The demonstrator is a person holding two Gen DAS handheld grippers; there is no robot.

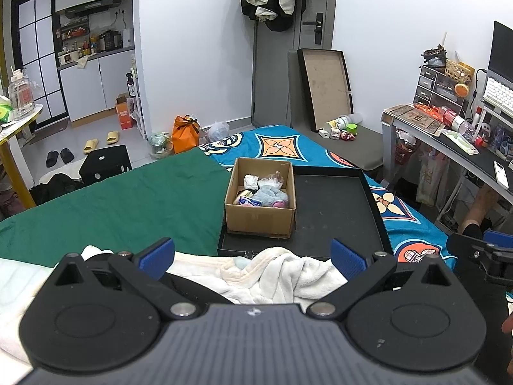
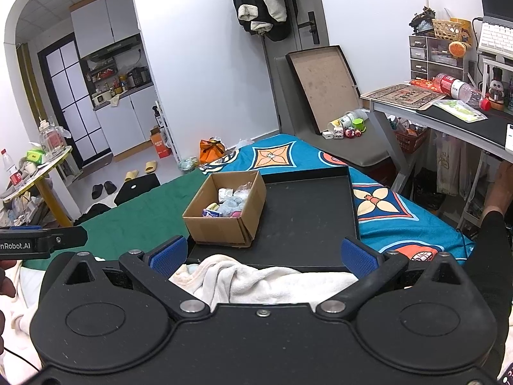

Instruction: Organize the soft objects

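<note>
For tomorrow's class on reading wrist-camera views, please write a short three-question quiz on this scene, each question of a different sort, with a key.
1. True or false: the cardboard box sits on the black tray.
2. Multiple choice: what lies just in front of the left gripper and the right gripper? A) a white towel B) a yellow slipper C) a plastic bottle
3. Fill in: both grippers are ____ (open/shut).

Key
1. True; the box stands in the tray's left part.
2. A; the white towel lies crumpled on the bed between each gripper's blue fingers, not yet clamped.
3. Open; the fingers stand wide apart in both views.
</note>
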